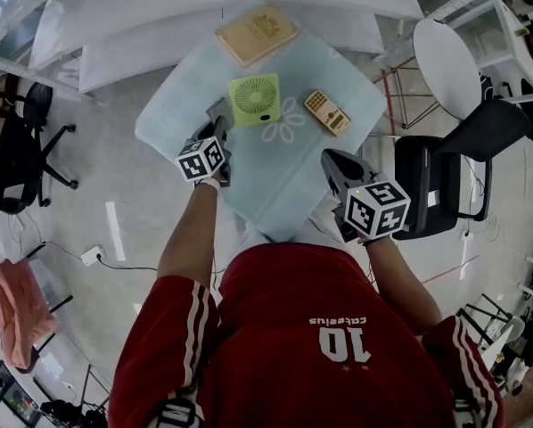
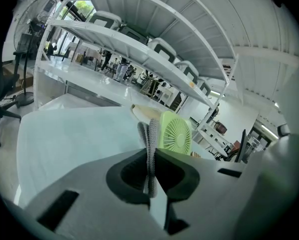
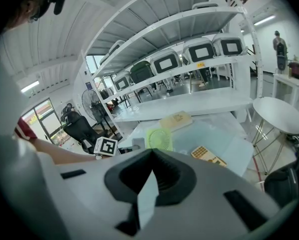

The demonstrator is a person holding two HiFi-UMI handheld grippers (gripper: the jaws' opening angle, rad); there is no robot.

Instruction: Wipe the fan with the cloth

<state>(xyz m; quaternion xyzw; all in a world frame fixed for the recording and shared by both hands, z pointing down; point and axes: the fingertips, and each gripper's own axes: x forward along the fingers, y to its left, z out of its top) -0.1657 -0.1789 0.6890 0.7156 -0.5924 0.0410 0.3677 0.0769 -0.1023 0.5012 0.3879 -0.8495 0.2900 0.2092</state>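
Shirt, red: numeral "10" readable, word beside it unclear.
Right gripper: jaws together, nothing between; well short of fan, to its right.
Left gripper: jaws clamped on grey cloth; cloth just left of fan, contact uncertain.
Fan: green, upright, mid table.
Keypad device: right of fan.
Tan box: beyond fan, print illegible.
Risk: fan unbraced, so one-sided wipe may tip or slide it. Pinch on cloth thin, so cloth may drag free.
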